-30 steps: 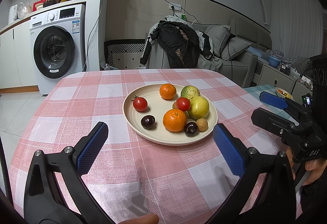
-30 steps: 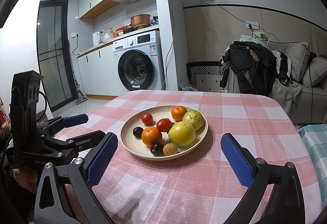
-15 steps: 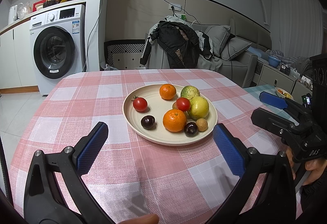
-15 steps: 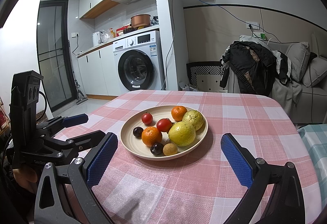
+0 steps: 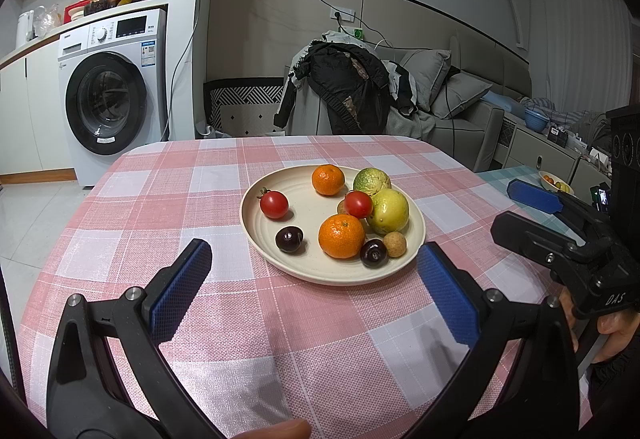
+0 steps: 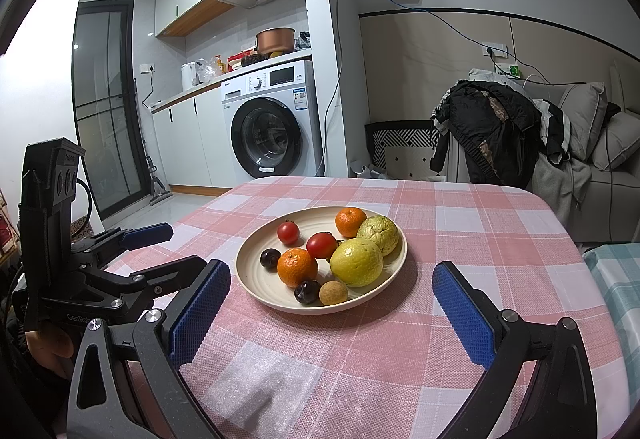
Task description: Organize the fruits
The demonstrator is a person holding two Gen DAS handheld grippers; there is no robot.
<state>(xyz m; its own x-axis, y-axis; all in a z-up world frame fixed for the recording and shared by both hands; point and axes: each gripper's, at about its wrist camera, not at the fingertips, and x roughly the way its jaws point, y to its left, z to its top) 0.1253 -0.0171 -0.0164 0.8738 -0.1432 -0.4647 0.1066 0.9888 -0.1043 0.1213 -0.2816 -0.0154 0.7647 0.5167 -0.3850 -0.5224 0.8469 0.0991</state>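
A cream plate [image 5: 308,271] [image 6: 256,287] sits mid-table on the pink checked cloth. It holds two oranges [image 5: 341,235] [image 6: 297,267], two red tomatoes [image 5: 274,203] [image 6: 288,232], a yellow fruit [image 5: 389,210] [image 6: 357,267], a green fruit [image 5: 371,181] [image 6: 379,234], two dark cherries [image 5: 289,239] [image 6: 306,291] and a small brown fruit [image 5: 395,243] [image 6: 333,293]. My left gripper [image 5: 316,287] is open and empty, just short of the plate. My right gripper [image 6: 332,313] is open and empty, also short of the plate.
The other gripper shows in each view: the right one at the table's right side [image 5: 568,239], the left one at the left side [image 6: 100,267]. A washing machine [image 5: 112,95], a chair with dark jackets [image 5: 344,87] and a sofa [image 5: 460,107] stand behind the table.
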